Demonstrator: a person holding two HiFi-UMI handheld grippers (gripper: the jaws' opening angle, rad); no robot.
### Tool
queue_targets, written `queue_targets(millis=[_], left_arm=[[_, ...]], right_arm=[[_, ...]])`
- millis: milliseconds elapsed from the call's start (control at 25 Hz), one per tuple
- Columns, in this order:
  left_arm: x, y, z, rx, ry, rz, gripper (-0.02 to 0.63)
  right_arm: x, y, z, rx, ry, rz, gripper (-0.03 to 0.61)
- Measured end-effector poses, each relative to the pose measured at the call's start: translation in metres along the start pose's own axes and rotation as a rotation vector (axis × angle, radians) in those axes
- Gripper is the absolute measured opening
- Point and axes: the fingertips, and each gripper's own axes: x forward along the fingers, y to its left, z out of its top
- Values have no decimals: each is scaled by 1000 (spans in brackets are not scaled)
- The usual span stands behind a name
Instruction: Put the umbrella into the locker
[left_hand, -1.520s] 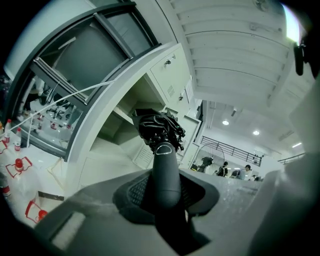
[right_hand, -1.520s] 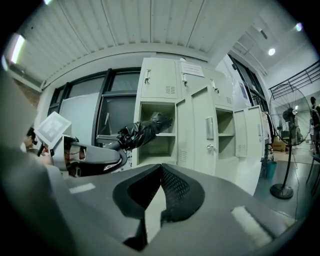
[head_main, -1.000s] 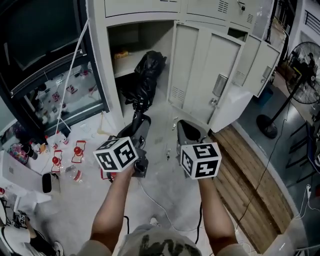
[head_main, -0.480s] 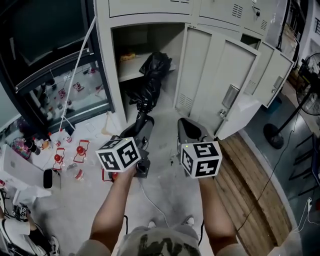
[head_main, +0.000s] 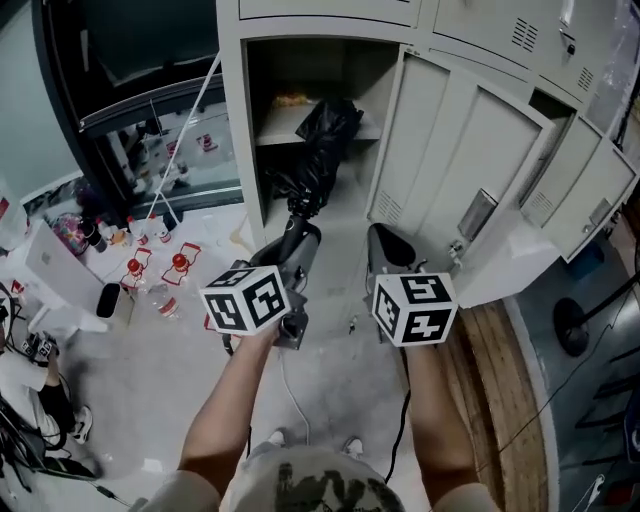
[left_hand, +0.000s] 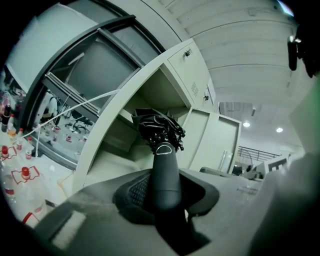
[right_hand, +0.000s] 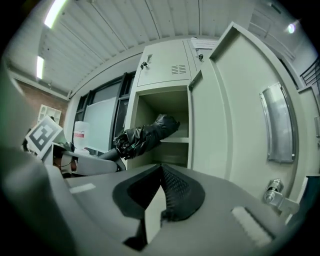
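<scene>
Open locker ahead; left gripper clamps umbrella handle, aiming canopy over shelf; right gripper closed, empty, standing by.

The lower handle of the umbrella is being hidden between the jaws of the left gripper. The locker is being cut off by the head view's upper edge.

left claw clamped, right claw closed empty, both pointing level, side by side
</scene>
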Motion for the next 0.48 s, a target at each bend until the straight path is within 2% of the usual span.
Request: queue_targets(millis=[480], left_arm=[[-17, -27, -39, 2, -36, 170, 117]], right_arm=[[-8, -14, -10, 22, 2, 194, -5]])
